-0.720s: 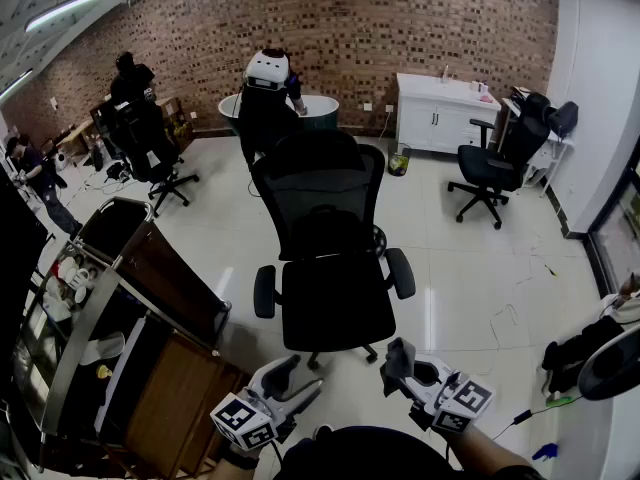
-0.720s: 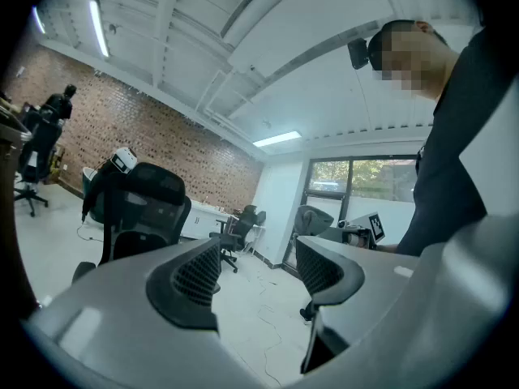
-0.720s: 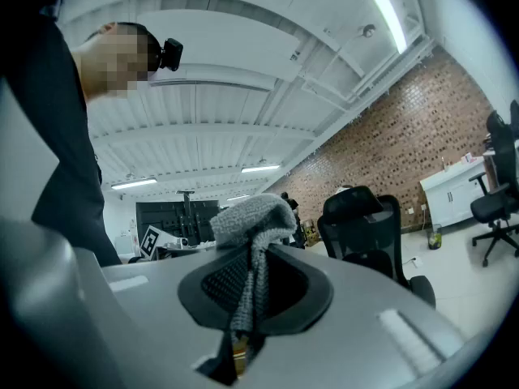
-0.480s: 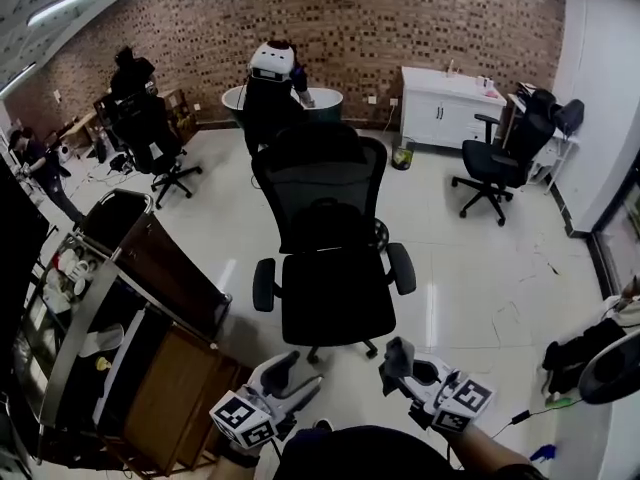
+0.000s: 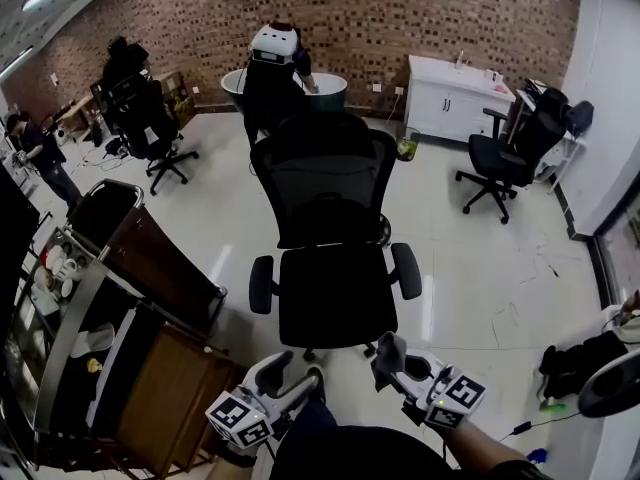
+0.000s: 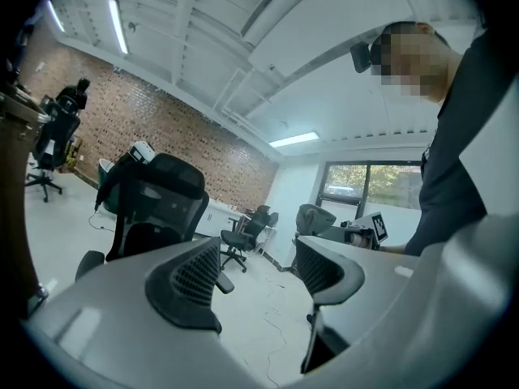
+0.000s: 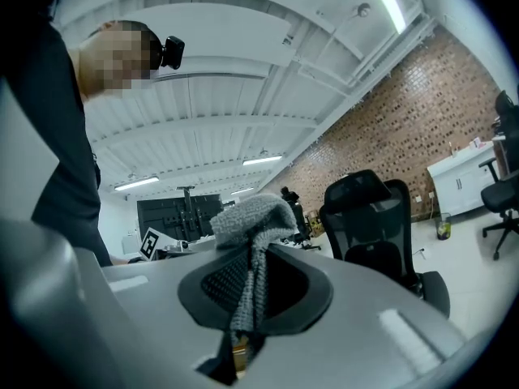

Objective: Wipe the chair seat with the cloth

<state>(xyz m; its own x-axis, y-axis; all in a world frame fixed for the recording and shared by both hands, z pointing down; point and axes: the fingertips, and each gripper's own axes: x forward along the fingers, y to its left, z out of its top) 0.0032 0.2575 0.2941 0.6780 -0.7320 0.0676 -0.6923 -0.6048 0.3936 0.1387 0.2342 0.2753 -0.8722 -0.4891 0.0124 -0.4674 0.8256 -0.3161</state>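
The right tool [image 5: 386, 356] is clamped on the cloth [image 7: 253, 215]. The left tool [image 5: 292, 376] has its jaws apart, with nothing between them. The chair seat [image 5: 335, 296] lies straight ahead of both, front edge nearest and untouched. The right tool looks closer, by the seat's front right corner.

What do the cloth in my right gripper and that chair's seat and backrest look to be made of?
Cloth: grey terry or microfibre, judging by its nubbly looped pile; matte and soft.
Chair seat: probably black padded fabric or mesh; matte, but the weave is too small to make out.
Backrest: seemingly black mesh, a slightly see-through panel inside a solid dark frame.
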